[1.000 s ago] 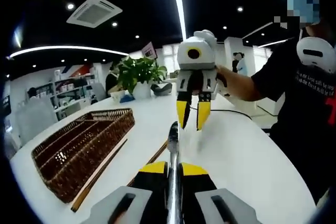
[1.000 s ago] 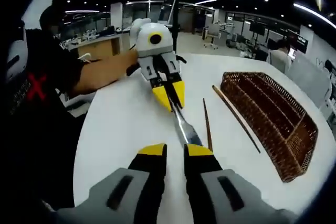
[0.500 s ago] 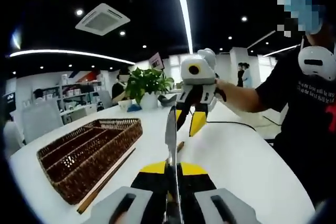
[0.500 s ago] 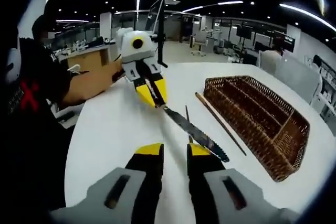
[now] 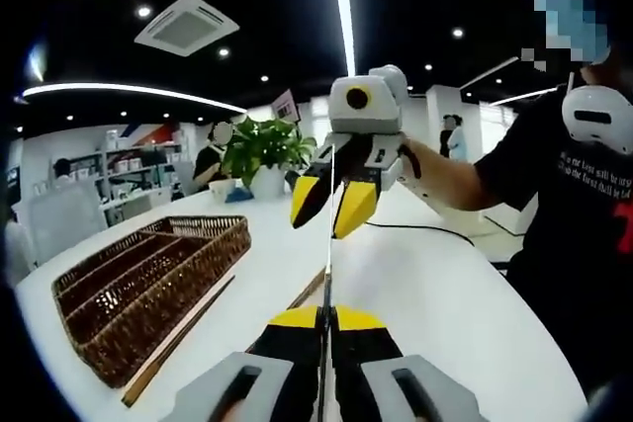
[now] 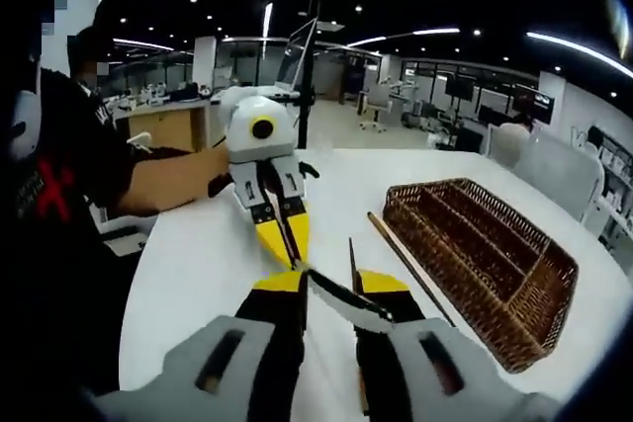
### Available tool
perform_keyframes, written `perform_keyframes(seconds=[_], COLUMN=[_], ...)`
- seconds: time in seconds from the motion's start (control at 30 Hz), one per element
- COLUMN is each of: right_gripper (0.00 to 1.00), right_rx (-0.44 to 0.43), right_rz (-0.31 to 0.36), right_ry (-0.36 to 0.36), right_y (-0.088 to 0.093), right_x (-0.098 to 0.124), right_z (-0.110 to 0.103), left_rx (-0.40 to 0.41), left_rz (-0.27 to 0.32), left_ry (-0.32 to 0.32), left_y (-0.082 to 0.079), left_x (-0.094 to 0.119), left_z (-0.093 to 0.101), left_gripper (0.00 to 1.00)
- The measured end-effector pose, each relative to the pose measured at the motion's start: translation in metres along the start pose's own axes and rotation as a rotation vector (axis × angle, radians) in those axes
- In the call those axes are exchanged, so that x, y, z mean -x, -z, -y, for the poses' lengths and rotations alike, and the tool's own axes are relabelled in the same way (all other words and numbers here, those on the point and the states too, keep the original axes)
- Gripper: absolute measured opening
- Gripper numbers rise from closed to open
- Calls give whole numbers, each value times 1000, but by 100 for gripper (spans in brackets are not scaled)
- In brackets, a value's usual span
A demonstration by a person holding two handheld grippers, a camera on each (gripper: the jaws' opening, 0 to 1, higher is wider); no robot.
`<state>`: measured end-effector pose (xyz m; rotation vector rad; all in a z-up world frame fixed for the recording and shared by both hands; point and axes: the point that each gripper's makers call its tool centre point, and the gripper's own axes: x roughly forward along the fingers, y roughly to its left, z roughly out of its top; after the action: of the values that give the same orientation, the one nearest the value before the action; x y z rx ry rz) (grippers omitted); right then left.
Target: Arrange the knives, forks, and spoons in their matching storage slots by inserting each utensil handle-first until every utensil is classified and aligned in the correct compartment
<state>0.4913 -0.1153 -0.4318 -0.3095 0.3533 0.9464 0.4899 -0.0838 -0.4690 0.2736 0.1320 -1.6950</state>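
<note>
the woven storage basket (image 5: pixel 148 284) sat on the white table (image 5: pixel 435 284), a long brown wicker tray split lengthwise into narrow compartments. in the right gripper view the same basket (image 6: pixel 485 264) lay off to the right, and every slot that could be seen into held nothing; the far ends of the slots were too dim to judge. two brown chopsticks lay on the table outside it: one chopstick (image 5: pixel 178 343) ran along the basket's near long side, just beside the wicker, and a second chopstick (image 5: pixel 307 289) lay a little further out, near the grippers.

the left gripper (image 5: pixel 324 321) had its yellow-tipped jaws closed tight on a knife (image 5: pixel 327 234), which stood edge-on between them and pointed straight ahead, well apart from the basket and above the table. in the right gripper view that knife (image 6: pixel 341 301) slanted across in front of the camera, its blade passing between the right gripper's jaws.

the right gripper (image 6: pixel 331 289) had its jaws parted, one on each side of the blade; whether either touched the metal could not be told. in the left gripper view the right gripper (image 5: pixel 328 207) hung just past the knife's far end, jaws spread, held by a person's hand (image 5: pixel 420 160). a potted plant (image 5: pixel 262 150) stood at the table's far end.
</note>
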Motion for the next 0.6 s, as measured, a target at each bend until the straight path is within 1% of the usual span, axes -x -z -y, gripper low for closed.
perform_keyframes(seconds=[0.03,0.07,0.1,0.13,0.17,0.2,0.23,0.33,0.43,0.5,0.6], right_gripper=[11,7,3,0,0,0,0,0,0,0,0], right_rx=[-3,-15,-20,-17,-13,17,20,11,-1,9,49], right_rz=[24,39,46,42,41,35,31,24,18,16,-1], right_ry=[-38,-48,-84,-98,-82,-65,-59,-48,-42,-32,-35], right_y=[-5,-9,-12,-13,-13,-13,-13,-13,-13,-15,-21], right_x=[1,1,1,1,1,0,0,0,1,0,-2], right_z=[-8,-11,-16,-18,-17,-17,-17,-16,-17,-18,-24], left_rx=[-2,-10,-17,-19,-29,-41,-89,-125,-159,-194,-206], left_rz=[2,6,9,11,13,14,12,13,61,72,76], left_ry=[-1,-7,-9,-6,-6,-10,-34,-50,-64,-72,-51], left_y=[0,-1,-2,-2,-3,-3,-3,-5,-18,-24,-26], left_x=[0,0,-1,-2,-2,-1,-3,-5,-10,-13,-24], left_z=[0,-1,-1,-1,0,0,-4,-3,-1,1,9], left_gripper=[2,3,3,4,4,5,5,5,8,11,11])
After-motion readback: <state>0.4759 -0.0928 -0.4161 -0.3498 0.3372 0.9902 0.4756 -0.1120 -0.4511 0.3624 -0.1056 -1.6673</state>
